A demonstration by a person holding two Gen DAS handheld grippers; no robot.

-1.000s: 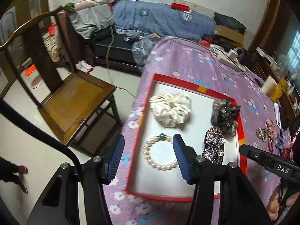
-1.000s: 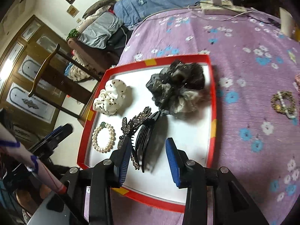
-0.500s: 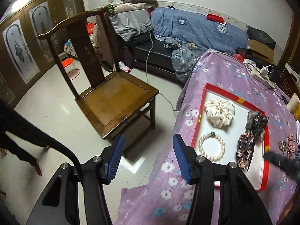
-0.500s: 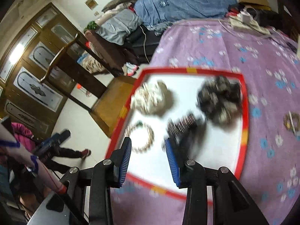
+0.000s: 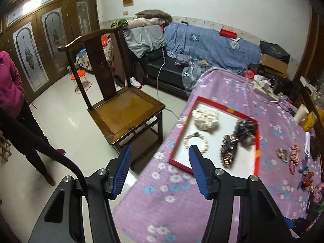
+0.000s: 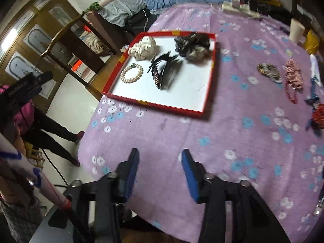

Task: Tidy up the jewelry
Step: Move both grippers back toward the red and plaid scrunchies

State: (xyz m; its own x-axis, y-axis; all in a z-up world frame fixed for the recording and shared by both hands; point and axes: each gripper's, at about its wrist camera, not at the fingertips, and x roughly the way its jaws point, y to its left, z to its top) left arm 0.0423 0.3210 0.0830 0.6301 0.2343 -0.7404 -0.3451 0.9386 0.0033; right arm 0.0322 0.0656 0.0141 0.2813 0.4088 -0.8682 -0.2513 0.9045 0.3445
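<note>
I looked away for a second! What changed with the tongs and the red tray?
Both tongs pulled back from the red tray. The right tongs have just opened wider, with nothing between them; the left tongs are empty too. The pearl bracelet, scrunchies and hair clip stayed put.

Red-rimmed tray (image 6: 156,103) holding pearl bracelet (image 6: 131,73), cream scrunchie (image 6: 142,47), dark scrunchie (image 6: 192,45), hair claw (image 6: 164,68)

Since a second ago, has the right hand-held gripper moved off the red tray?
Yes. The right hand-held gripper has pulled back from the red tray and now hangs, empty and just opened wider, over bare purple cloth on its near side.
</note>
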